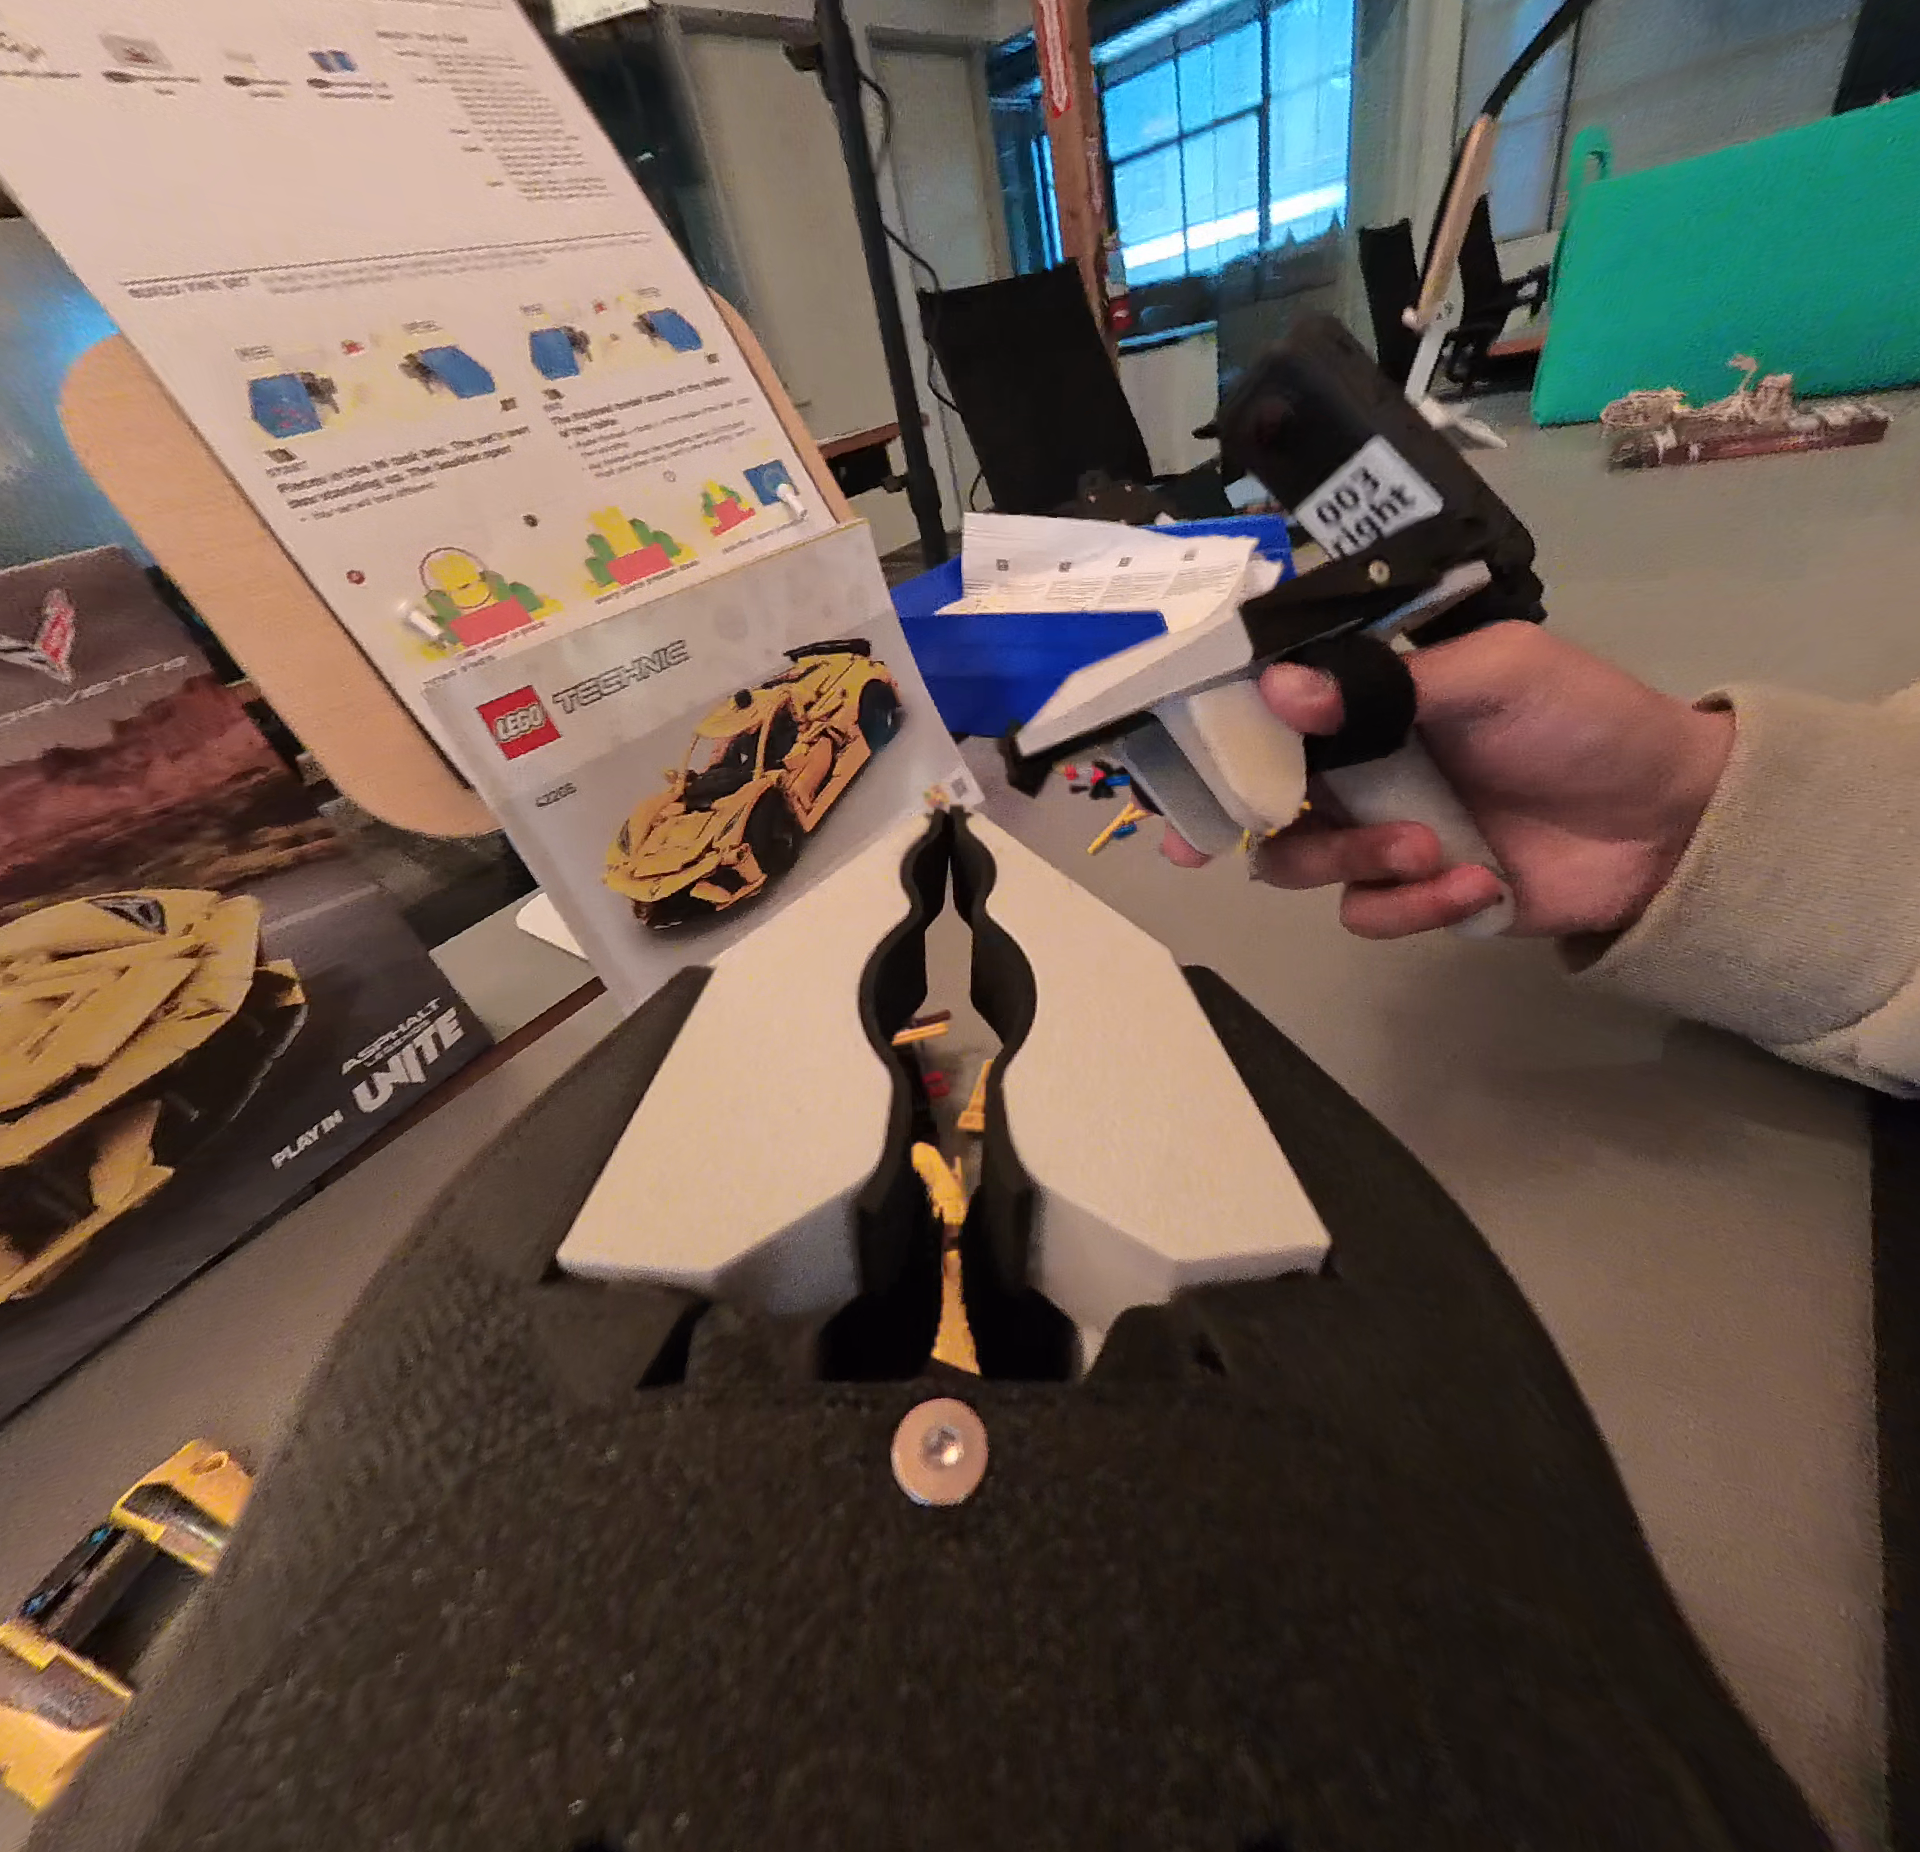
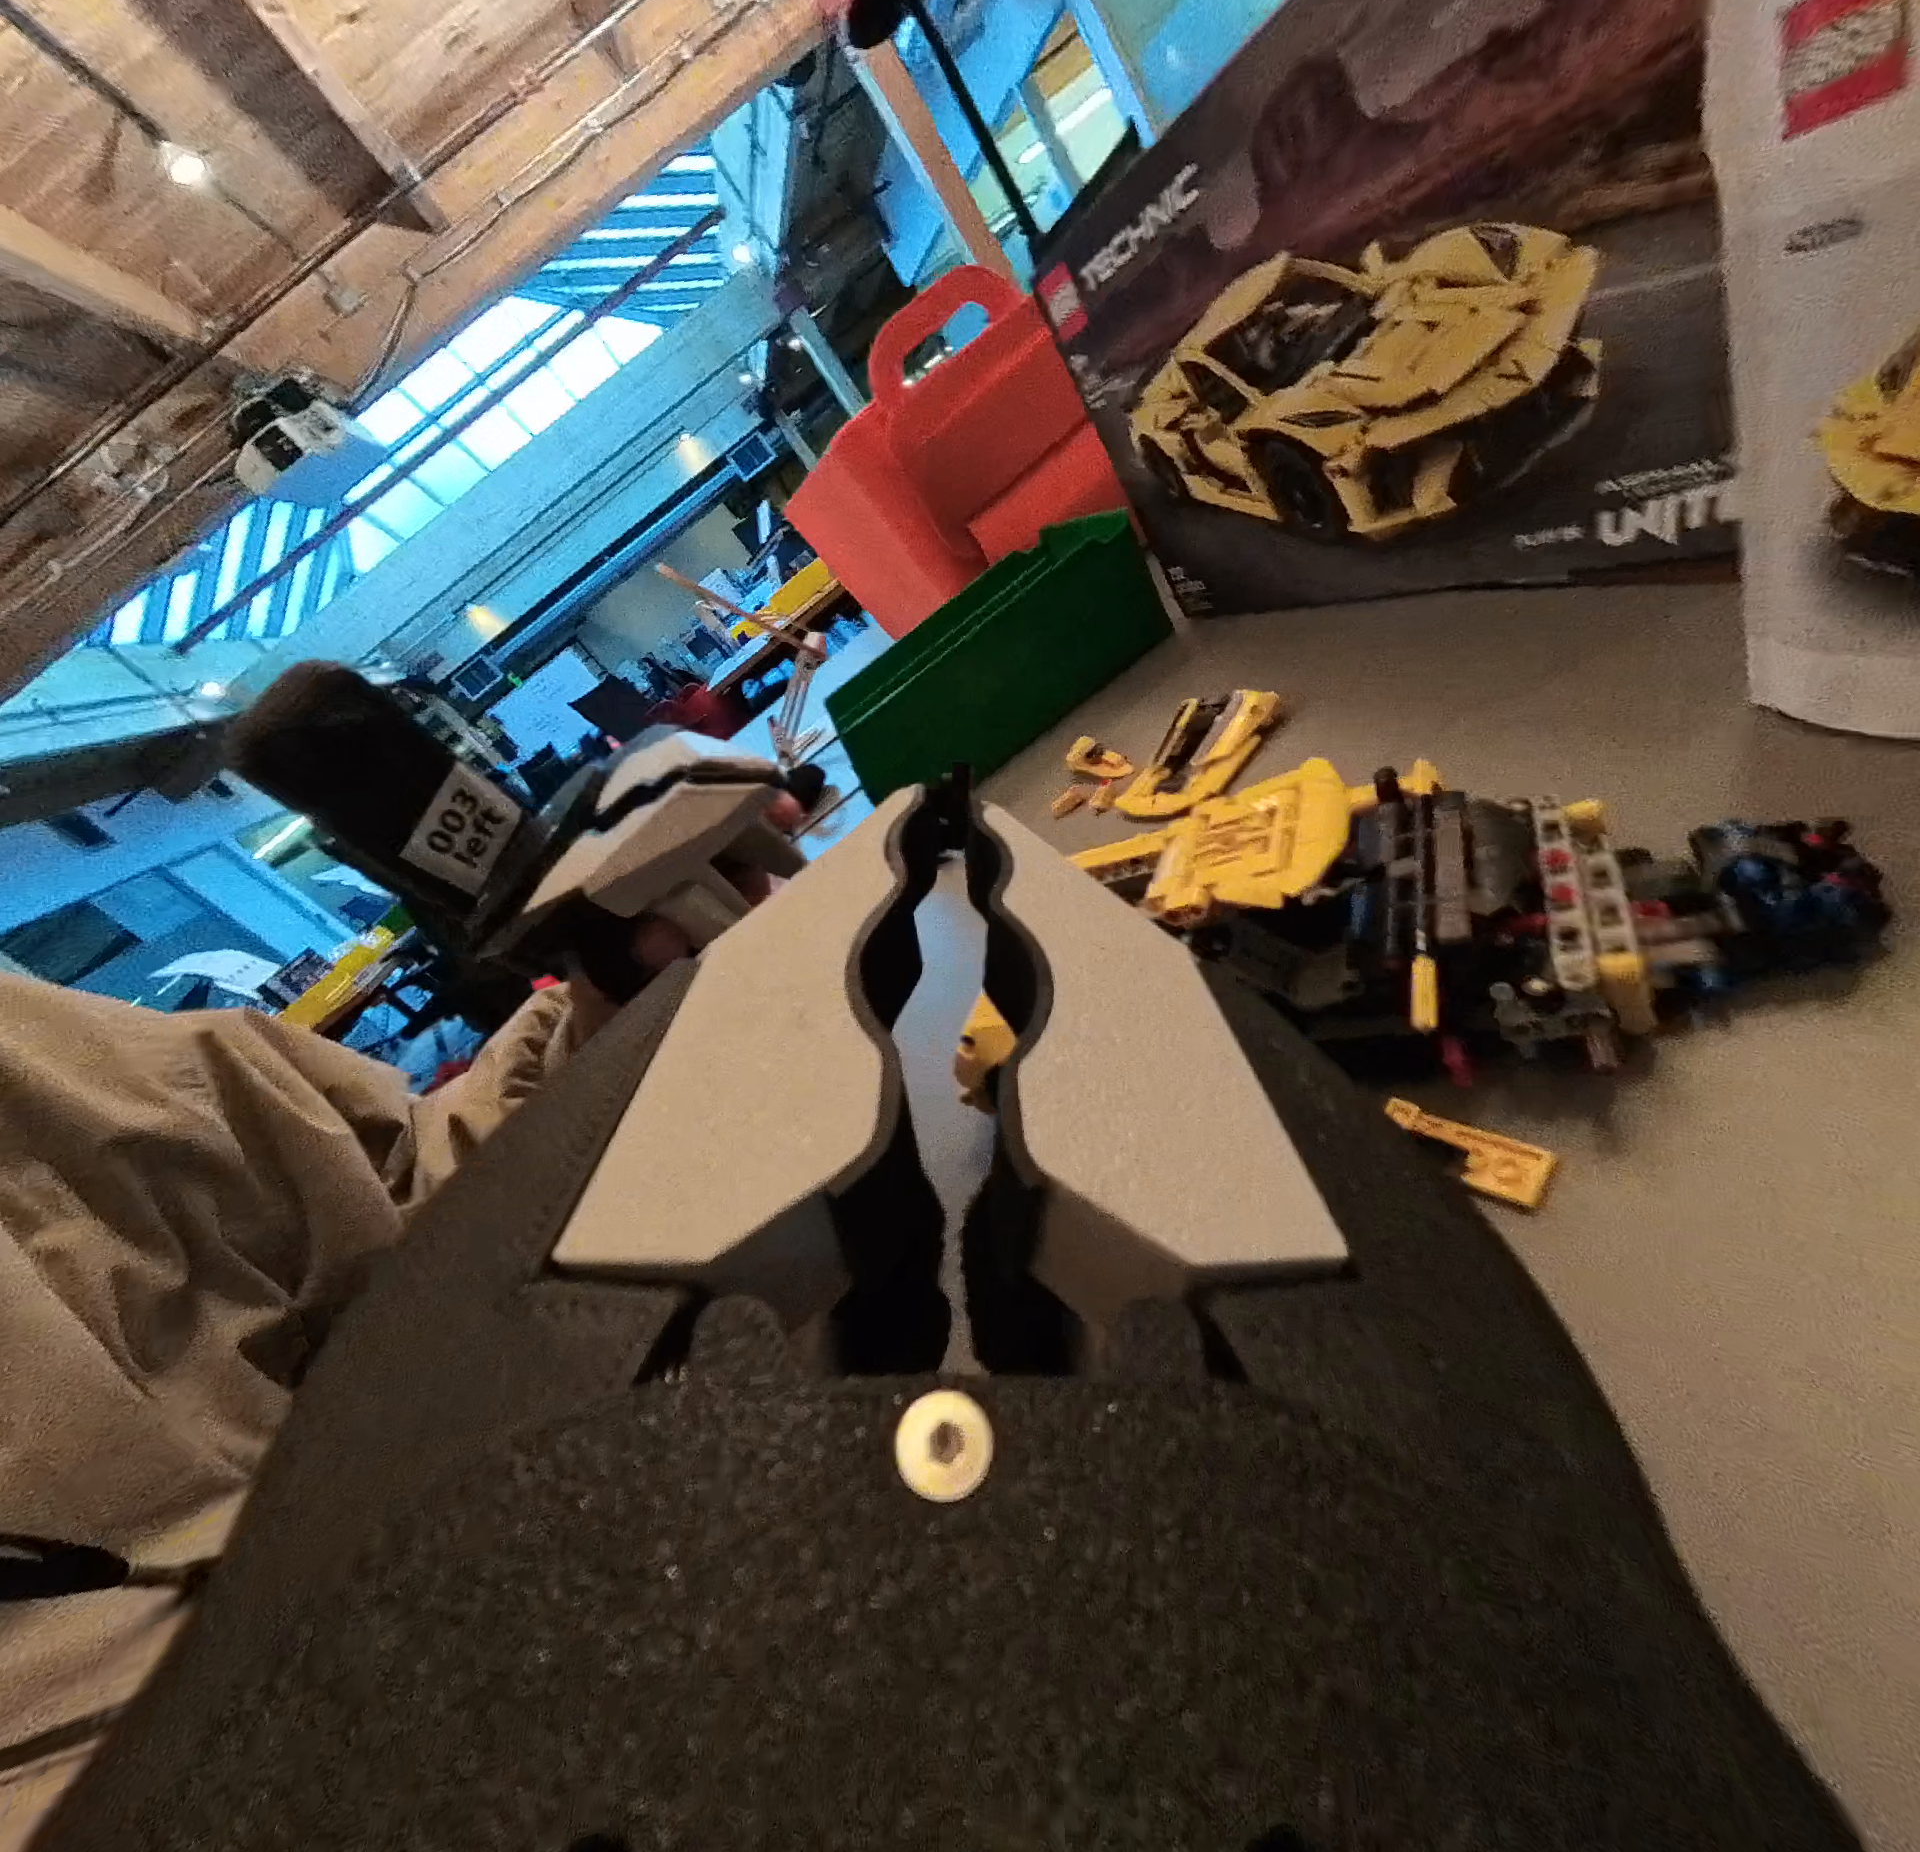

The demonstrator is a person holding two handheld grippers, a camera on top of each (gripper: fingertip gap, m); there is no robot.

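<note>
**Both tongs closed up over a worktop full of yellow car bits**

Looking down the left wrist view first: the left tongs (image 1: 949,826) are pressed together at the tips, nothing visibly pinched, hanging above the grey worktop (image 1: 1455,1231). Just past the tips a building-set booklet (image 1: 717,753) with a yellow car on it stands upright. The big set box (image 1: 177,929) sits at the left edge, a sheet of pictured instructions (image 1: 395,275) leans across the upper left, and a blue bin (image 1: 1029,639) holding papers is center right. The right tongs (image 1: 1023,753) show at middle right, gripped by a hand (image 1: 1507,794) in a beige sleeve.

Right wrist view: the right tongs (image 2: 954,800) are squeezed shut too, and I can't see anything caught in them. A half-built car model (image 2: 1507,909) lies on the worktop right of center, loose yellow pieces (image 2: 1475,1163) around it. A green bin (image 2: 997,659) and red case (image 2: 956,452) stand above center.
</note>
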